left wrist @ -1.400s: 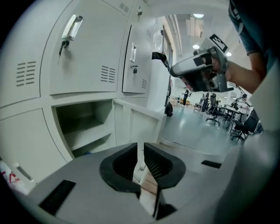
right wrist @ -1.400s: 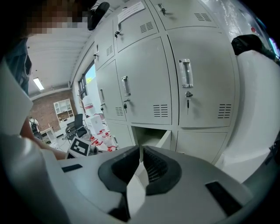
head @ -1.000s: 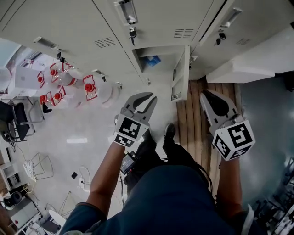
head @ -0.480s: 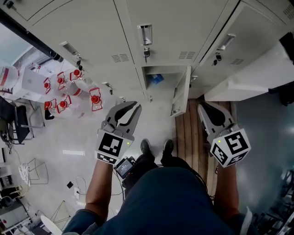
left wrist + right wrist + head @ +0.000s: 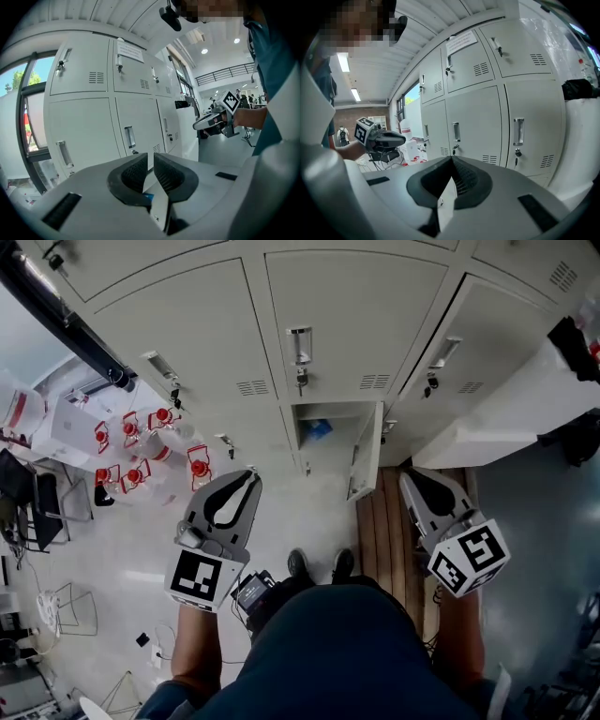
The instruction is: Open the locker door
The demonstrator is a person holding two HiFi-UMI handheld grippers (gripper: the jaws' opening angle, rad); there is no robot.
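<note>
A bank of pale grey metal lockers (image 5: 356, 324) fills the top of the head view. Most of its doors are closed, each with a recessed handle and a keyed lock. Below it lie a glossy white floor (image 5: 141, 521) and, to the right, a strip of brown wooden slats (image 5: 386, 521). In the middle column the small bottom locker compartment (image 5: 302, 416) stands open. Its grey locker door (image 5: 366, 451) is swung out towards the person, hinged on the right. Inside sits a small blue object (image 5: 316, 430); what it is cannot be made out.

The left gripper (image 5: 246, 476) hangs over the white floor, left of the open door and apart from it. Its jaws are closing, a narrow gap remains between the ribbed pads, and they hold nothing. The right gripper (image 5: 408, 477) is over the slats, just right of the door, with its jaw tips together and empty.

Further left, clear plastic bottles with red caps (image 5: 141, 442) stand clustered on the floor.
</note>
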